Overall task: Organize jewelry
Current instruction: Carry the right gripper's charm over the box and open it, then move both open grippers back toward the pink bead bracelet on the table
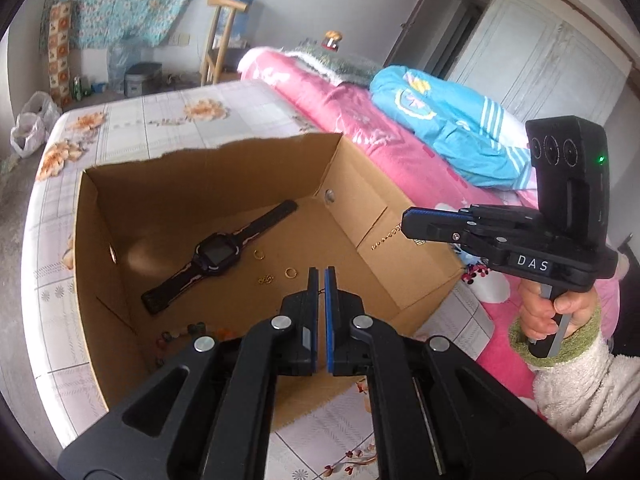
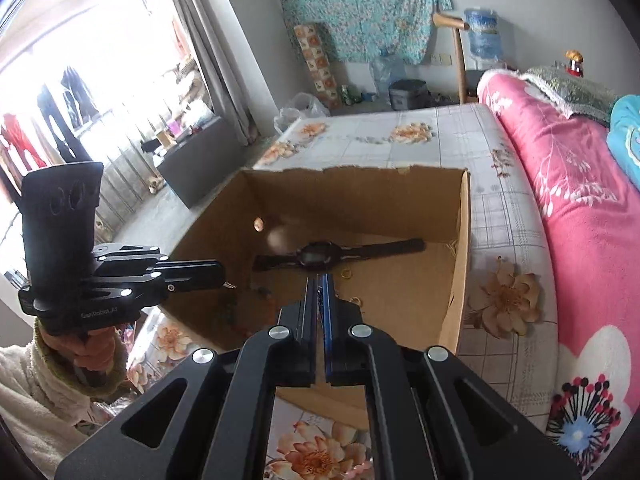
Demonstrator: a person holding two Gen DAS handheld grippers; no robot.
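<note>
An open cardboard box (image 1: 400,264) sits on a flowered bed sheet. Inside lie a black smartwatch (image 1: 218,256), small gold rings (image 1: 290,273) and a row of coloured beads (image 1: 184,330). My left gripper (image 1: 322,274) is over the box's near side, jaws nearly shut on a thin dark thread. My right gripper (image 1: 404,222) hovers over the box's right wall, shut on a thin gold chain (image 1: 386,240) that hangs from its tip. In the right wrist view, my right gripper (image 2: 320,280) points into the box (image 2: 456,280) above the watch (image 2: 316,256), and my left gripper (image 2: 220,276) shows at the left.
A rolled pink blanket (image 1: 360,120) and a blue garment (image 1: 452,128) lie to the right of the box. The bed sheet (image 1: 168,116) stretches behind the box. Chair, bags and a dark cabinet (image 2: 200,152) stand on the floor beyond the bed.
</note>
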